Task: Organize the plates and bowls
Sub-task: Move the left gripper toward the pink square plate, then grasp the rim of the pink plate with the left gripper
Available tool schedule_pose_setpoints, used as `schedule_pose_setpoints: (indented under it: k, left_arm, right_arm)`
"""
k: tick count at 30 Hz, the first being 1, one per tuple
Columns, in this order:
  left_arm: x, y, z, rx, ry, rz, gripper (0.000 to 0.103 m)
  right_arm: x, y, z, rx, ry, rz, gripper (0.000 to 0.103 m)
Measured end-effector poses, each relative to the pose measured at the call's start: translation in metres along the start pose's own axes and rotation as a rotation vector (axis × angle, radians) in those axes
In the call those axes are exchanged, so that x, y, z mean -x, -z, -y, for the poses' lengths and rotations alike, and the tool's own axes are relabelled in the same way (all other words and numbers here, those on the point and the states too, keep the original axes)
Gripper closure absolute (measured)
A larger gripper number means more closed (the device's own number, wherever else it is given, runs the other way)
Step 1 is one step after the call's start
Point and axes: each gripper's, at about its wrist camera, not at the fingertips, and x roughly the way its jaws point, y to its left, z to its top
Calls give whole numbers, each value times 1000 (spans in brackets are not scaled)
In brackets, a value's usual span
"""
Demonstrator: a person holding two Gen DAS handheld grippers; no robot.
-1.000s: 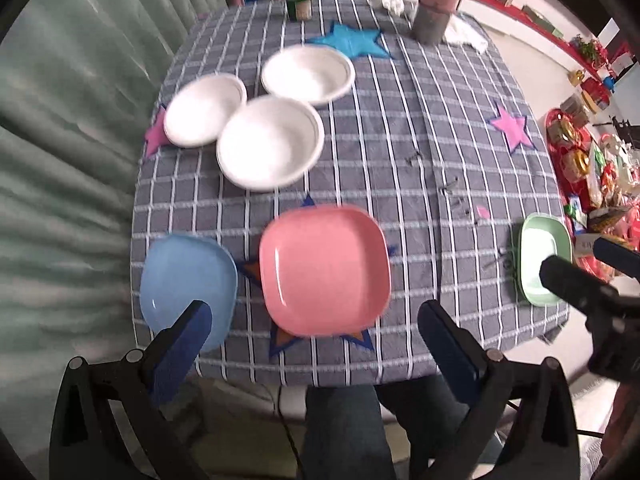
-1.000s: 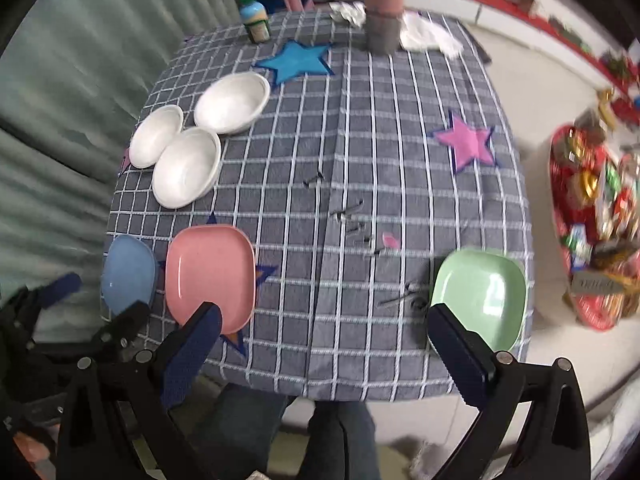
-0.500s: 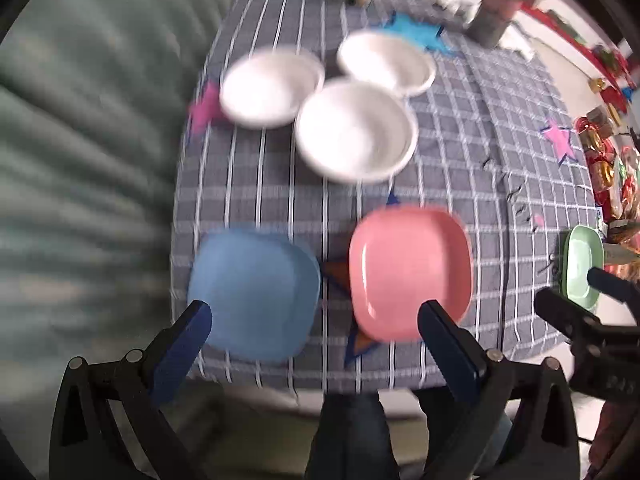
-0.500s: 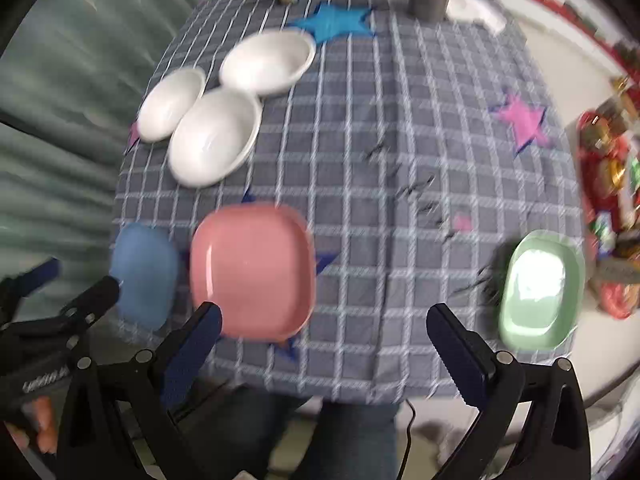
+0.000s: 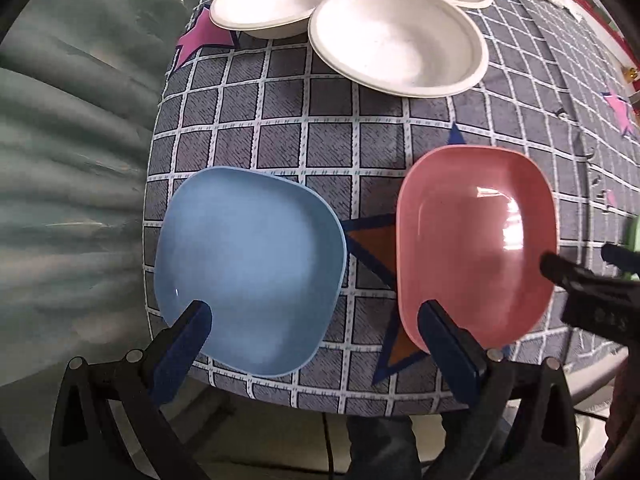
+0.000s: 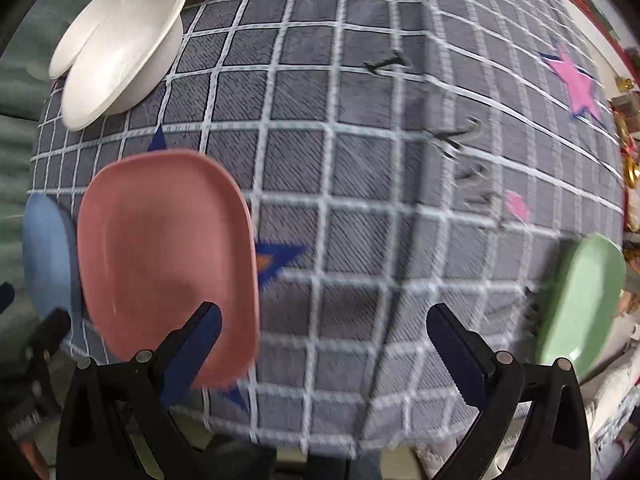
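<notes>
light: bright, even | glare: pink plate (image 5: 476, 256) | blur: right wrist view | edges: fisheye-bent, dark corners

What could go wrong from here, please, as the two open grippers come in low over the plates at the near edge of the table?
1. The square blue plastic plate lies close to the near edge of the checked tablecloth; a nudge from the open left gripper might push it off.
2. The square pink plastic plate sits beside the blue one, so the left gripper's right finger could clip it.
3. The pale green plate also lies at the table's edge, near the right gripper.
</notes>
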Motion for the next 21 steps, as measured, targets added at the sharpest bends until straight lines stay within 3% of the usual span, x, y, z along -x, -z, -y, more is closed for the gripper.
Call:
schedule_pose_setpoints:
  k: [4,6,10,17,21]
  left_arm:
    - [-4,-7,15,-18,28,22,0]
    - [-2,-8,30,-52,19,6,0]
    - [-10,-10,62,-95,69,-13,0]
    - [-23,-8,121,-209,91,10,0]
    - [-14,-7,144,-260,83,-3,0]
  right_arm:
    - [-30,-10,3,32,83,4,0]
    - [-46,-3,24,10,77,-18,0]
    - [-79,25,73,-52,107,-46,0]
    - [-151,44,125,-114,4,-65,0]
    - [-144,44,178,-202,-64,-82,0]
